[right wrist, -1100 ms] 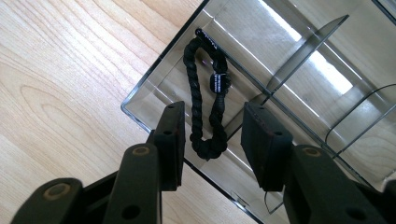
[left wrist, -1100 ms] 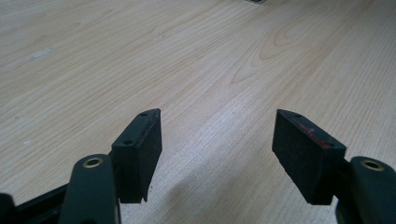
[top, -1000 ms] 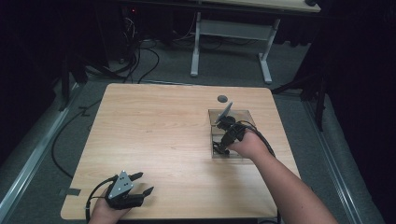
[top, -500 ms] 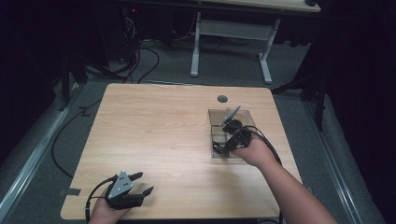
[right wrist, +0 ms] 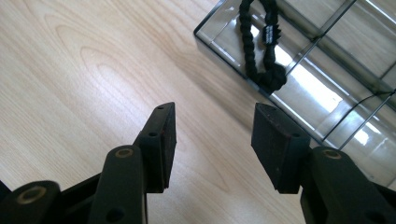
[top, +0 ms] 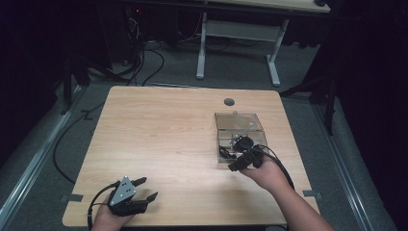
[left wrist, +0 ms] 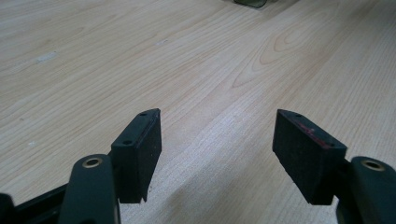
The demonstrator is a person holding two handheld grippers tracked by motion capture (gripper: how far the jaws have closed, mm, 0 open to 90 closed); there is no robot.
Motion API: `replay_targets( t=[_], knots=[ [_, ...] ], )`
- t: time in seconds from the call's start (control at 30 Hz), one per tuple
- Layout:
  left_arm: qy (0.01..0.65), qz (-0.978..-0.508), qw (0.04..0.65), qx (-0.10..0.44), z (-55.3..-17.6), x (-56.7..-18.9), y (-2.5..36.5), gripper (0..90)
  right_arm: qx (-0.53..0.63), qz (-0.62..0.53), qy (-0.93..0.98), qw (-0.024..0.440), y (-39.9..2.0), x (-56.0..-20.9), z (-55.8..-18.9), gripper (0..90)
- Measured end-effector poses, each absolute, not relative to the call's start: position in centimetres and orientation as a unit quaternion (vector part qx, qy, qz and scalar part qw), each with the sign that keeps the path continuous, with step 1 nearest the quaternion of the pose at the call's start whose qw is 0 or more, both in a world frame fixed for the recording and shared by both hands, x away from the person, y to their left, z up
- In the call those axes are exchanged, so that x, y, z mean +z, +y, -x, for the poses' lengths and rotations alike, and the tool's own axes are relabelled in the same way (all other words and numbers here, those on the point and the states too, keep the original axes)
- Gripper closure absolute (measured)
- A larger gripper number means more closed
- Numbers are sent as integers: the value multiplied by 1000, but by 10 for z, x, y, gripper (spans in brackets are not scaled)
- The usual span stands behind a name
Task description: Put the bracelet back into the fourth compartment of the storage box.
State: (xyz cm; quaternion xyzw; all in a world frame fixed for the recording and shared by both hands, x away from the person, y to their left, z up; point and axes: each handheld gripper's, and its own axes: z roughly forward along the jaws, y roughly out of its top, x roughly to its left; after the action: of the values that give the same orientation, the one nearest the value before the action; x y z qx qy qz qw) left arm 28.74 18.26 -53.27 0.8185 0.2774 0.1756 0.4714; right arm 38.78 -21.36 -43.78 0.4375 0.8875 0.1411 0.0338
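The right gripper hangs over bare table with its jaws apart and nothing between them; they have just been opening. The band, a black fabric-covered loop that looks like a hair tie, lies ahead of it and a little to its right, inside the near corner compartment of the clear box. In the high view the right gripper sits at the box's near edge, with the band just beside it.

The band should be light and soft: it will flop, fold and stretch rather than keep its shape, and its ribbed cover gives the pads good friction. It is not fragile. The thick knotted end nearest the gripper is the best place to pinch, since it stands proud of the floor; a grip on one thin strand would probably let the loop dangle and catch.

The box looks like hard, thin, glossy plastic, so it may slide if a jaw pushes on it. Its low wall stands between the gripper and the band, and the dividers leave little room for the jaws, so the approach would have to come from above. Something dark lies in a farther compartment, a plug or cable perhaps, but it is too small to tell.

The left gripper is also released, well off to the side over empty wood, and blocks nothing
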Motion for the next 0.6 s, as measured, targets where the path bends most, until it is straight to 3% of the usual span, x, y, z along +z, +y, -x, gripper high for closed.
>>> replay_targets(
  t=[0.6],
  knots=[
    [279,-814,478,176,-287,-533,184,331,296,-411,856,108,-220,-501,-331,504]
  ],
)
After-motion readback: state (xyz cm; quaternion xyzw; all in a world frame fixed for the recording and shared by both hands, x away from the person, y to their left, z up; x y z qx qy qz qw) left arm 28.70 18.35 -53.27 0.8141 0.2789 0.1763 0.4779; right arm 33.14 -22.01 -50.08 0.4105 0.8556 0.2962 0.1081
